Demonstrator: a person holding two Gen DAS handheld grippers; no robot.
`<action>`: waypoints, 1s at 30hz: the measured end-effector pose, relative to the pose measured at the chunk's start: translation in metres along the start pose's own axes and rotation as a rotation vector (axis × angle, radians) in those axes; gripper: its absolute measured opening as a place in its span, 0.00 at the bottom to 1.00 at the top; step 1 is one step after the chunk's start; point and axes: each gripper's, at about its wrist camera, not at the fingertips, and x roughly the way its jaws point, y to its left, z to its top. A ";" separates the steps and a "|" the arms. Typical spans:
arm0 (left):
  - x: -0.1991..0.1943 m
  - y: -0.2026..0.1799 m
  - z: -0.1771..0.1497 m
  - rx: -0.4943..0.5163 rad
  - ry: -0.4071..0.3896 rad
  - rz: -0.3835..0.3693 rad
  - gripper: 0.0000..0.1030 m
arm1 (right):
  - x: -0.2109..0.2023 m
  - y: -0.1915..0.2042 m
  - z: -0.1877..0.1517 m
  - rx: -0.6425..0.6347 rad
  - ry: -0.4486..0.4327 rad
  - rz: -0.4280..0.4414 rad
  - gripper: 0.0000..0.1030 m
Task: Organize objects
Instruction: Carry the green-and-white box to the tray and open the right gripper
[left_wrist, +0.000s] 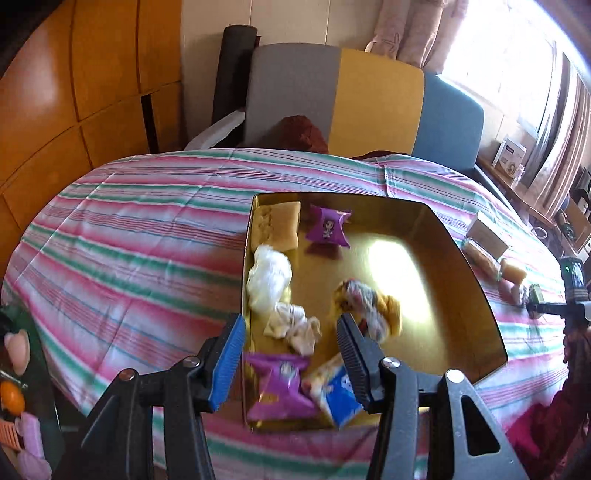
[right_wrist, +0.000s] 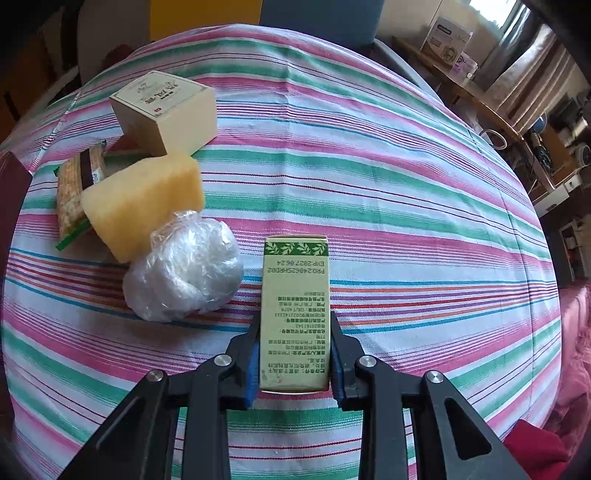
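My left gripper is open above the near end of a gold tray, holding nothing. The tray holds a yellow sponge, two purple packets, a white bag, a crumpled cloth, a blue packet and a blurred yellow-grey bundle. My right gripper is shut on a pale green carton, held just above the striped cloth. Left of it lie a clear plastic bag, a yellow sponge, a wrapped snack bar and a beige box.
The striped tablecloth covers the table. Grey, yellow and blue chairs stand behind it. A wooden cabinet is at left. Small toys lie at the left table edge. Shelves with boxes stand at far right.
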 end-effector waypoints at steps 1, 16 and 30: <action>-0.002 0.001 -0.003 -0.002 -0.004 -0.003 0.50 | -0.002 0.003 -0.001 -0.001 -0.005 -0.008 0.29; 0.003 0.047 -0.033 -0.161 0.054 -0.045 0.50 | -0.133 0.113 0.027 -0.139 -0.322 0.182 0.29; 0.009 0.066 -0.041 -0.210 0.070 -0.044 0.50 | -0.121 0.387 0.029 -0.401 -0.167 0.558 0.29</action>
